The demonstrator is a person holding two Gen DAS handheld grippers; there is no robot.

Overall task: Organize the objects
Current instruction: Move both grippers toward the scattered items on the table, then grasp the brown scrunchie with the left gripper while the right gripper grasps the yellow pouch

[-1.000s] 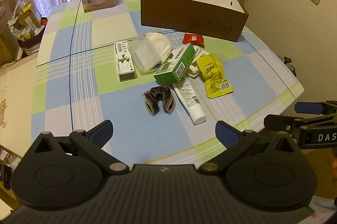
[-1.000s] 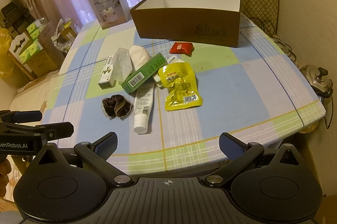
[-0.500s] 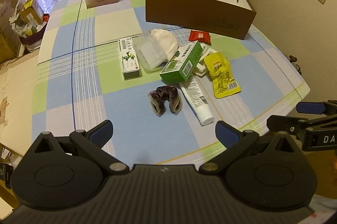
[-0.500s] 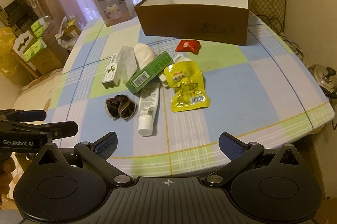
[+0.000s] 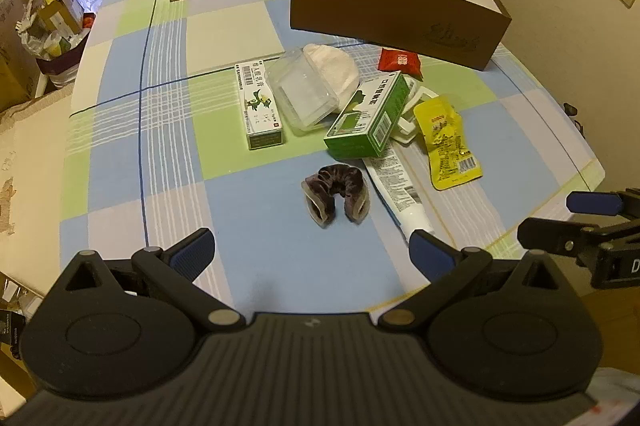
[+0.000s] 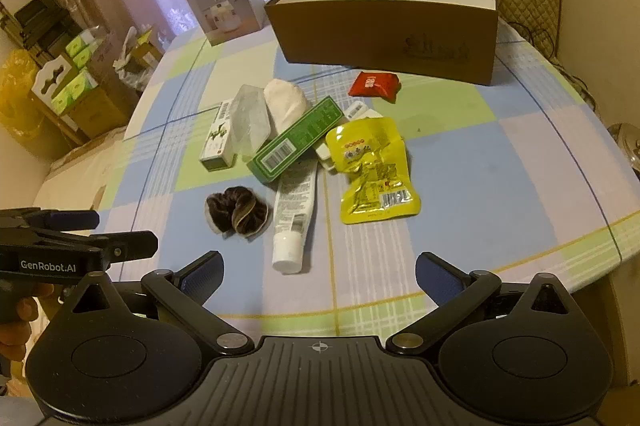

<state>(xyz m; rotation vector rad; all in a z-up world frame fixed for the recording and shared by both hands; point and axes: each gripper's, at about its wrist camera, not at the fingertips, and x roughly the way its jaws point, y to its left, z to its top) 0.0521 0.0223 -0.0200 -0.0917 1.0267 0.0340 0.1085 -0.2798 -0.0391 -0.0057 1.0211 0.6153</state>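
At center frame on the surface (image 5: 168, 129) lie one scrunchie (image 5: 335, 194), one tube (image 5: 396, 187), two green cartons, one yellow pouch (image 5: 446, 141) and one red packet (image 5: 399, 59); one brown box (image 5: 396, 13) stands above. Both grippers, left (image 5: 310, 252) and right (image 6: 319, 272), hover spread and empty over bare cloth at the near edge.

A dark velvet scrunchie (image 5: 335, 193) lies just ahead of the left gripper (image 5: 310, 253), between its spread fingers. Right of it a white tube (image 5: 396, 191) lies lengthwise, cap nearest. Beyond sit a green box (image 5: 370, 115), a yellow pouch (image 5: 446, 141), a clear container (image 5: 302, 90), a slim white carton (image 5: 260, 105) and a red sachet (image 5: 400, 59). Farthest stands an open brown box (image 5: 400, 13).
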